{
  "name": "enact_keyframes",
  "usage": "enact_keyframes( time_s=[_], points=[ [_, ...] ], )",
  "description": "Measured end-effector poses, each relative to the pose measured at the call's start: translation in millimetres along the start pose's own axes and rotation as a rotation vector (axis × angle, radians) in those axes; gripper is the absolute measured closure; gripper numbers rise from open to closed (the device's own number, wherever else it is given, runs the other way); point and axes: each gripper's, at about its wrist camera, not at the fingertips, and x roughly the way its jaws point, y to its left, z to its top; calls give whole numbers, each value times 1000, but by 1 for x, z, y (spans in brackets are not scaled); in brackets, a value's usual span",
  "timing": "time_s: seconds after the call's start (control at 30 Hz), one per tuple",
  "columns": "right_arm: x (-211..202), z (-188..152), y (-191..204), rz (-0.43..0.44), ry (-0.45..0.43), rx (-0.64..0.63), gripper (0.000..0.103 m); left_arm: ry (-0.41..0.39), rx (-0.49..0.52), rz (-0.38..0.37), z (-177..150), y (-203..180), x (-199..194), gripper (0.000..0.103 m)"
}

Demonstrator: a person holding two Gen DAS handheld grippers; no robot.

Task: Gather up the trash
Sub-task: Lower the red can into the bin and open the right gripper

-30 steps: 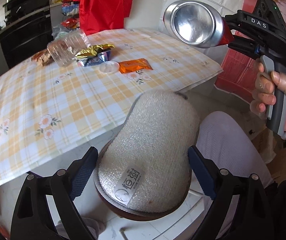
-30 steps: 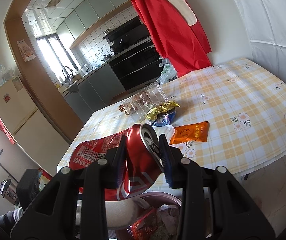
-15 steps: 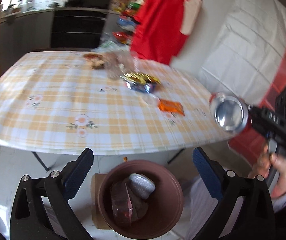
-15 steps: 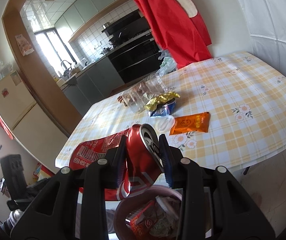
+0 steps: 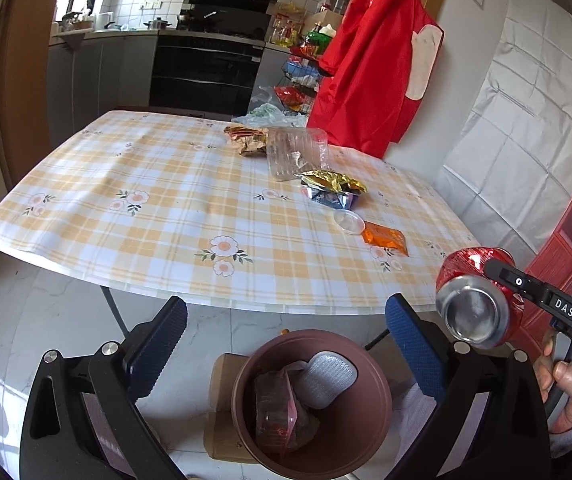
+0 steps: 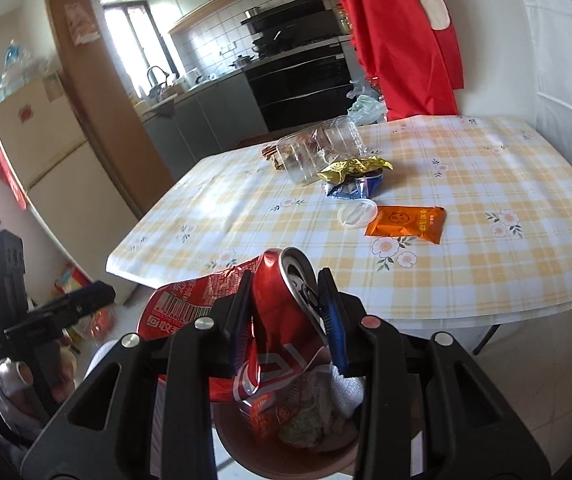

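Can point(image 6: 286, 304), crushed and red, sat clenched in the right gripper point(image 6: 286, 300) above the bin point(image 5: 378, 432); left gripper point(image 5: 286, 340) hung released. Best centred over the rim before letting go.

Left wrist view: off the table's point(image 5: 158, 208) near edge, angled down, bin point(image 5: 370, 436) close below. Right wrist view: from the same side, further right, facing kitchen. Shared: table, bin, orange packet point(image 6: 408, 224) (and each other's gripper).

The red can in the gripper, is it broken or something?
Yes. The red can clamped in the right gripper is dented and crumpled, its top rim bent out of round. It hangs above the brown bin.
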Motion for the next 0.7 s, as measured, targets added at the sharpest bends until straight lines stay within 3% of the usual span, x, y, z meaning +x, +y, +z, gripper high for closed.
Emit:
enact_keyframes(
  time_s=[0.27, 0.3, 0.33, 0.4, 0.43, 0.7],
  points=[
    [8, -7, -3, 28, 69, 14, 64, 1, -46, 10, -2, 14, -4, 6],
    [11, -8, -3, 38, 82, 18, 53, 1, -47, 12, -3, 14, -3, 6],
    [13, -7, -2, 36, 85, 19, 34, 4, -48, 12, -3, 15, -3, 6],
    [12, -7, -2, 12, 75, 24, 13, 9, -48, 15, -4, 15, -2, 6],
    [12, -6, -3, 4, 67, 27, 9, 10, -48, 16, -4, 15, -2, 6],
    [12, -6, -16, -159, 31, 44, 6, 17, -34, 32, -6, 12, 3, 6]
  ],
)
